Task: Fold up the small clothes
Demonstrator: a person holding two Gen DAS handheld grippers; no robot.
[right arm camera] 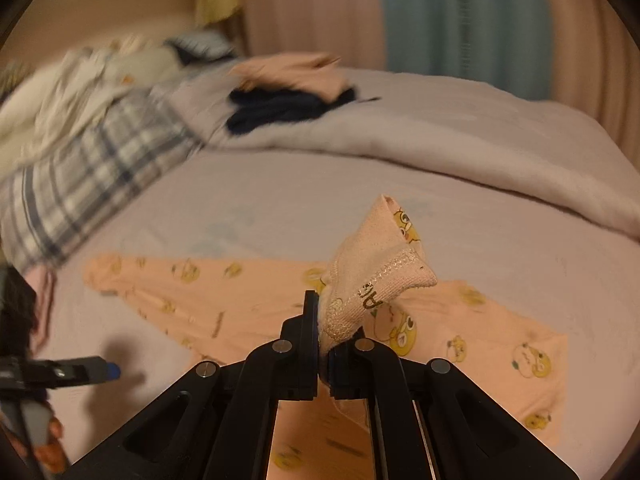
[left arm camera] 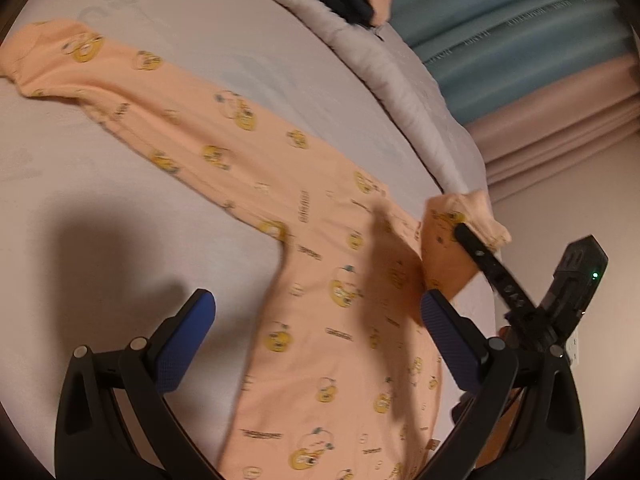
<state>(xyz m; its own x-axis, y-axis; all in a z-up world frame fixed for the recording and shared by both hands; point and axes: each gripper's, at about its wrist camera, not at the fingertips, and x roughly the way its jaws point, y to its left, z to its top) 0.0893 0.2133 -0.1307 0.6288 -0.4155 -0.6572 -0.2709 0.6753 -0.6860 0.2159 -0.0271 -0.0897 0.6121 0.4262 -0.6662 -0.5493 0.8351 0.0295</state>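
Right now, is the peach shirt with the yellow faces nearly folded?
Just starting. Done: a small pile sits on the duvet. In hand: the right hand-held gripper pinches one sleeve cuff; the left hand-held gripper is open. Left: the peach shirt lies spread out.

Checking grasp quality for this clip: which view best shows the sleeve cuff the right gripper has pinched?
The right wrist view: the sleeve cuff fills the centre, clamped in the right gripper, stitching visible. The left wrist view shows the cuff small, near the edge, partly behind a black finger.

Peach garment (left arm camera: 320, 208) with yellow cartoon prints; lilac-grey bedsheet (left arm camera: 200, 32); blue-white plaid cloth (right arm camera: 92, 176); teal curtain (right arm camera: 464, 16).
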